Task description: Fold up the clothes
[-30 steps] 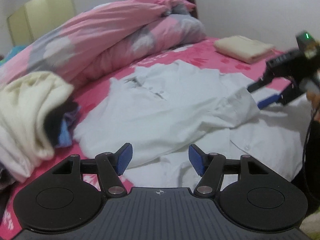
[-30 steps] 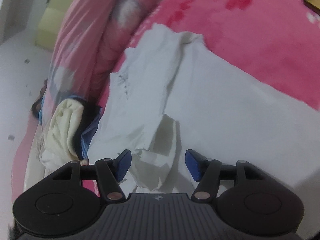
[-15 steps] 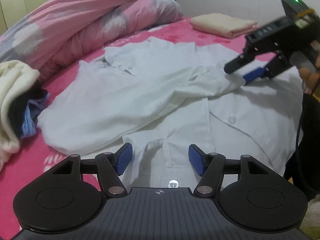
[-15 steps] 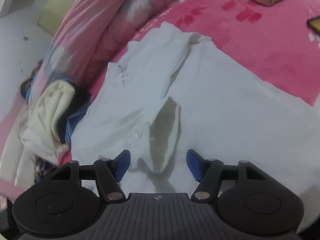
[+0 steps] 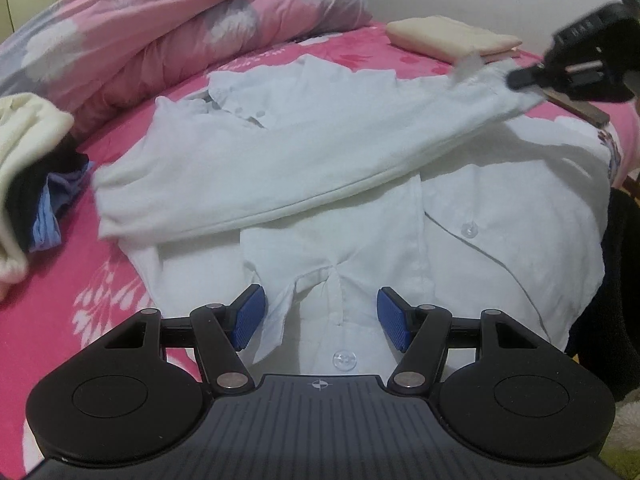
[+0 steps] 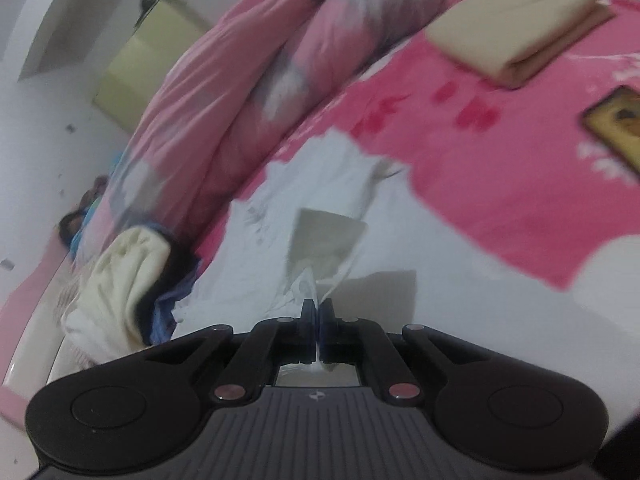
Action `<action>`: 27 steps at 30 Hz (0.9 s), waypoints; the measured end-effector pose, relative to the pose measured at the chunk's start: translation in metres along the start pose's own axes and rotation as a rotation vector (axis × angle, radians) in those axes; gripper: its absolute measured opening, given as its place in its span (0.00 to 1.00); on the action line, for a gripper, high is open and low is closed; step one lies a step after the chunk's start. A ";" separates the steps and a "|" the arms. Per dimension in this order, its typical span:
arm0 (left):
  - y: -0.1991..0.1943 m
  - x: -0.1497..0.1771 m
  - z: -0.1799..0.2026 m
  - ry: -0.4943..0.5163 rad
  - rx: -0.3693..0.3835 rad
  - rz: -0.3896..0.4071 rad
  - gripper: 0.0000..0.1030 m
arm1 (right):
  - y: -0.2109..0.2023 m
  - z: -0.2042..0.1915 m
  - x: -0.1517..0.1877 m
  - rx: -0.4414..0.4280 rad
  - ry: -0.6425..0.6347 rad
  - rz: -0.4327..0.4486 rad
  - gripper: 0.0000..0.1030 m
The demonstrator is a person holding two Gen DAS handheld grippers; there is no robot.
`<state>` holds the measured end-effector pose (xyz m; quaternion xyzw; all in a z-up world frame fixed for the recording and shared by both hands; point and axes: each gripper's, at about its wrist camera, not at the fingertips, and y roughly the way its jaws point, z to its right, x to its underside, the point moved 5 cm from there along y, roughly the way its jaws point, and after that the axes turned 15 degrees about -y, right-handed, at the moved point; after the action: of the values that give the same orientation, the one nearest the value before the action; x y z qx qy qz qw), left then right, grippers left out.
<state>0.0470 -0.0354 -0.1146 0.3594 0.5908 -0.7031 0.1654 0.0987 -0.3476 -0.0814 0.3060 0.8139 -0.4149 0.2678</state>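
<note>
White shirt (image 5: 340, 168) lies spread front-up on the pink bed (image 5: 92, 296), collar toward the heaped duvet (image 5: 168, 20). A second ago its sleeve (image 5: 360, 148) lay slack across the chest; now I see it drawn taut toward the right, its cuff lifted clear of the shirt body. My right tool (image 6: 318, 320) has just closed, its jaws pressed together on that cuff, where earlier they stood apart around it. My left tool (image 5: 318, 316) has dropped closer to the hem, jaws spread as before, with the button placket between them but untouched. A folded cream cloth (image 5: 452, 36) sits beyond, and a pile of clothes (image 5: 28, 160) lies at the left.
</note>
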 end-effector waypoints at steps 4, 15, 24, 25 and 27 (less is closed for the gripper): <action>0.000 0.000 -0.001 -0.004 0.004 -0.006 0.61 | -0.010 0.020 0.004 0.035 0.043 0.012 0.01; 0.001 -0.001 0.000 -0.008 -0.001 -0.016 0.61 | -0.016 0.042 0.016 0.093 0.067 0.015 0.01; 0.003 -0.001 -0.003 -0.016 -0.007 -0.020 0.65 | -0.023 0.058 0.025 0.174 0.041 0.023 0.01; 0.003 -0.001 -0.003 -0.020 -0.010 -0.019 0.65 | -0.021 0.062 0.029 0.187 0.046 0.005 0.02; 0.003 -0.001 -0.004 -0.032 -0.012 -0.019 0.66 | -0.018 0.068 0.038 0.183 0.074 -0.027 0.03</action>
<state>0.0505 -0.0326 -0.1159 0.3412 0.5958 -0.7068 0.1704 0.0732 -0.4029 -0.1333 0.3333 0.7861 -0.4793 0.2029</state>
